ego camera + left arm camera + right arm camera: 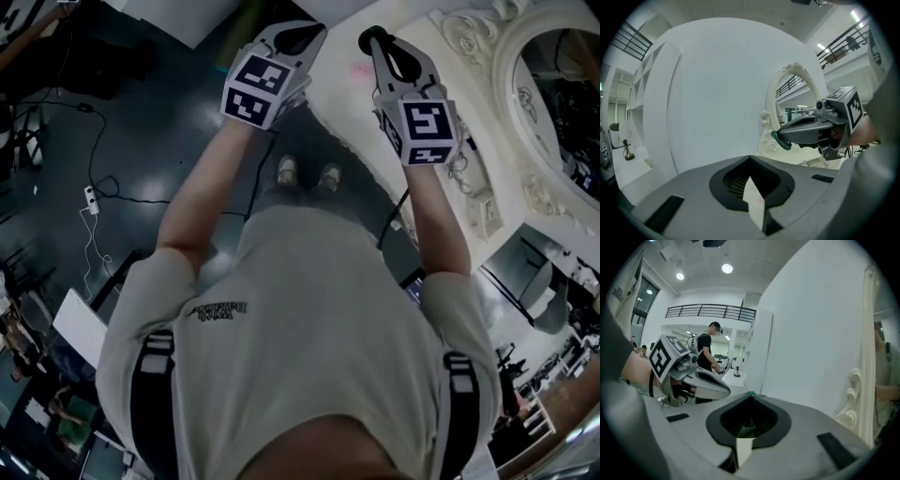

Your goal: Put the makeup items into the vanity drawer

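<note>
Both closed and empty, left tongs (300, 37) and right tongs (376, 39) are hovering side by side over the vanity tabletop (349, 80) edge, seemingly parked clear of work; makeup items and drawer are showing nowhere.

Two grippers are up: the left hand-held gripper (314, 28) and the right hand-held gripper (375, 39), each bearing one marker cube (258, 89). One ornate mirror (553, 103) stands on one white worktop (345, 92). Two shoes (288, 170) and one power strip (91, 199) are on the floor (159, 141). Two round ceiling lights (726, 268) shine. One standing person (705, 350) is clear in the background; there may be more at far left, too small to count.
</note>
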{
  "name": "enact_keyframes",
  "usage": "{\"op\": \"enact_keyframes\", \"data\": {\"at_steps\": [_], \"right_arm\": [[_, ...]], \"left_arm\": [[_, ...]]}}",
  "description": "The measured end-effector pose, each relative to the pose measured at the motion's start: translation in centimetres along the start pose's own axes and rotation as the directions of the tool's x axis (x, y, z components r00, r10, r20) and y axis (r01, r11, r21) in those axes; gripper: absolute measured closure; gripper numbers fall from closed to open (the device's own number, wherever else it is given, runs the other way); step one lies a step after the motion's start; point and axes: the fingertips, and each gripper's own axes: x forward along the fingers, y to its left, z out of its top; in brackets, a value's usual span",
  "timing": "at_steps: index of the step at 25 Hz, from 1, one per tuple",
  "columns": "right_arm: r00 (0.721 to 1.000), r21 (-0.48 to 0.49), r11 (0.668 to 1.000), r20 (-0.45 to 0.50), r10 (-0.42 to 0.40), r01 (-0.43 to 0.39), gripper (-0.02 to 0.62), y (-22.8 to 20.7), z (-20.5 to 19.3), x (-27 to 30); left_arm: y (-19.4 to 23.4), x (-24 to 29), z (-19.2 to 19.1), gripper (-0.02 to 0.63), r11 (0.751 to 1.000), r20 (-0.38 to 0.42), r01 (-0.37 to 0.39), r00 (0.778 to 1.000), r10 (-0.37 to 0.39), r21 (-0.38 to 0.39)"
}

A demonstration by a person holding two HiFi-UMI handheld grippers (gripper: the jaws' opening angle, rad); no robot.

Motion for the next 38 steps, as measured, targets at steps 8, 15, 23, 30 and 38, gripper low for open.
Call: {"op": "enact_keyframes", "data": {"at_steps": [8,15,23,30,38], "right_arm": [[0.990,0.008,1.000,0.137,-0.017,0.016,0.597,0.3,6.1,-7.0],[0.974,-0.005,1.000,0.225,0.013,-0.013,0.597,1.9,8.9,-12.1],[0.964,0.013,1.000,0.264,0.021,-0.025,0.597,3.7,9.2,-15.2],[0.965,0.048,0.999,0.261,0.014,-0.027,0.597,4.3,8.2,-16.5],[0.963,0.073,0.996,0.270,0.020,-0.041,0.597,4.6,8.4,-16.4]], "left_arm": [[-2.9,-4.4,5.1,0.592,0.998,0.086,0.004,0.996,-0.010,0.066],[-5.0,-7.8,7.9,0.592,0.997,0.166,-0.002,0.986,-0.010,0.076],[-7.0,-10.9,8.7,0.592,0.995,0.208,-0.022,0.978,0.002,0.093],[-7.6,-11.7,8.1,0.592,0.995,0.197,-0.022,0.980,0.002,0.097],[-8.1,-11.1,8.5,0.592,0.997,0.203,0.009,0.979,-0.025,0.080]]}}
